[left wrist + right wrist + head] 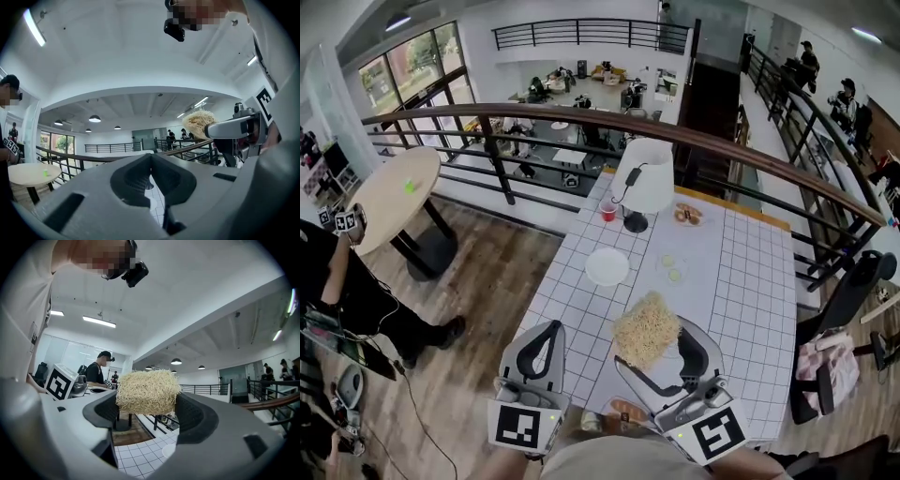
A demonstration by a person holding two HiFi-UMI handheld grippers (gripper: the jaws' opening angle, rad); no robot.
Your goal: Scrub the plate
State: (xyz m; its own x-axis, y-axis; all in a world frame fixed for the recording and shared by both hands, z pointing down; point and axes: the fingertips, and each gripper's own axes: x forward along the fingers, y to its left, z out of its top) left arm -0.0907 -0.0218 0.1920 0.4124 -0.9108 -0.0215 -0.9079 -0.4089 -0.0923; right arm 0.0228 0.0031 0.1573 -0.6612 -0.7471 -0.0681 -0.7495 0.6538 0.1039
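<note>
A white plate (607, 266) lies on the white gridded table (741, 300), left of centre. My right gripper (649, 343) is held up near the table's front edge, shut on a straw-coloured fibre scrubber (646, 329). In the right gripper view the scrubber (147, 391) fills the gap between both jaws of the right gripper (146, 409). My left gripper (541, 345) is raised at the table's front left corner, shut with nothing in it. The left gripper (150, 165) tips meet in its own view, where the scrubber (200, 123) shows at the right.
A white lamp (643, 180) and a red cup (607, 212) stand at the table's far end, with a small dish of food (686, 216) beside them. A clear glass (672, 270) sits right of the plate. A railing (581, 127) runs behind the table. A person (337, 281) stands at left.
</note>
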